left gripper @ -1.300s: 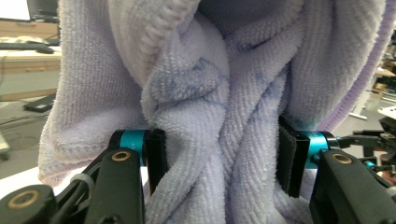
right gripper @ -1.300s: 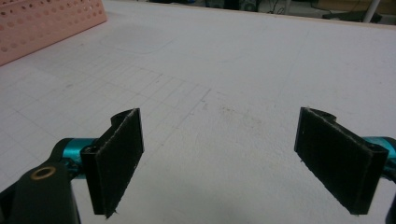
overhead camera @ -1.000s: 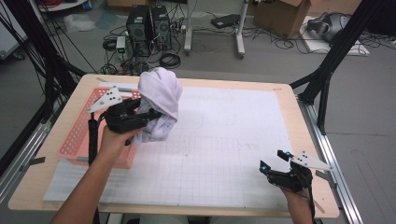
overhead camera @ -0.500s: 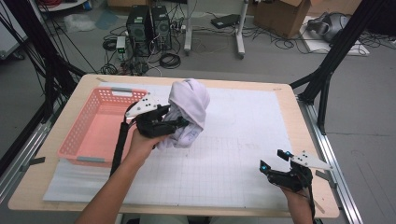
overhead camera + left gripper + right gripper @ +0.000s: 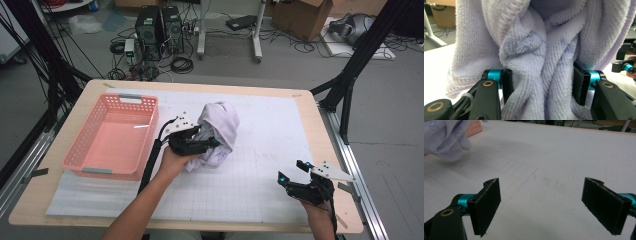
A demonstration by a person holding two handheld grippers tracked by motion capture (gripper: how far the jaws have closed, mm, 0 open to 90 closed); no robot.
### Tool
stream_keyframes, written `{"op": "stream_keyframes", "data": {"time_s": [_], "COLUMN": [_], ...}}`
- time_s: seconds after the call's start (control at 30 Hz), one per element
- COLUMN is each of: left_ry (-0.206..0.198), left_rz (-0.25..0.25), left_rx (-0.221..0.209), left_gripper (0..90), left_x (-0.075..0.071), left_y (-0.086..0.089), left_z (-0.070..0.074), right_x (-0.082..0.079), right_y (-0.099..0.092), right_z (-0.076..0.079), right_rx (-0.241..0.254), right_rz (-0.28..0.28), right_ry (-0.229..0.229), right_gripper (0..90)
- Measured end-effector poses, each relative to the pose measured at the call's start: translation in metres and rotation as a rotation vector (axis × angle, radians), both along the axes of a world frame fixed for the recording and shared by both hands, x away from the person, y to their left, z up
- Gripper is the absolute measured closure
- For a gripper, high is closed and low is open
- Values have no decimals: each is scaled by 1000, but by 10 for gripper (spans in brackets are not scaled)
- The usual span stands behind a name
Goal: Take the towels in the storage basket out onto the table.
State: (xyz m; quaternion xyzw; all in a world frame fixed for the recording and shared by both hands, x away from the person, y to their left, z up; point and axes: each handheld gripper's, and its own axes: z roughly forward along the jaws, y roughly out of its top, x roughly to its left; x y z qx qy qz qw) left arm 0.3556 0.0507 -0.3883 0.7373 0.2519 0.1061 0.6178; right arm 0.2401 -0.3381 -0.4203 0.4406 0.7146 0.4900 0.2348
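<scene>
We see left gripper (image 5: 212, 141) clenched on bunched pale lilac towel (image 5: 220, 125), pads pressing thick twisted folds from both sides in left gripper view (image 5: 542, 85). Towel (image 5: 544, 50) sits over white gridded mat (image 5: 270, 125), mid-table, just right of pink basket (image 5: 112, 135); whether its lower folds touch mat, we cannot tell. Right gripper (image 5: 295, 175) sits near table's right front corner, well apart from towel, jaws spread wide, nothing between them (image 5: 541, 202). We note towel edge (image 5: 446, 137) at upper left of right gripper view.
</scene>
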Motion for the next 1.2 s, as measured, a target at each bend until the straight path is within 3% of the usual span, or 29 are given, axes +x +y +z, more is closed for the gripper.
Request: {"op": "stream_keyframes", "data": {"time_s": [0.4, 0.63, 0.73, 0.87, 1.03, 1.2], "left_ry": [80, 112, 134, 156, 125, 93], "left_rz": [17, 56, 88, 119, 134, 131], "left_rx": [115, 148, 143, 138, 89, 43], "left_gripper": [482, 464, 425, 279, 194, 188], "left_x": [5, 10, 11, 11, 5, -4], "left_y": [-21, -24, -23, -20, -11, 8], "left_z": [-28, -36, -37, -34, -19, -6], "right_x": [1, 2, 2, 2, 4, 4], "right_y": [2, 0, 0, 1, 4, 4], "right_z": [-1, -1, -1, -1, -1, -1], "right_rx": [3, 22, 26, 13, 10, 8], "right_rz": [9, 0, -5, -4, -1, -6], "right_ry": [6, 1, 9, 9, 7, 5], "right_gripper": [143, 144, 144, 144, 144, 144]}}
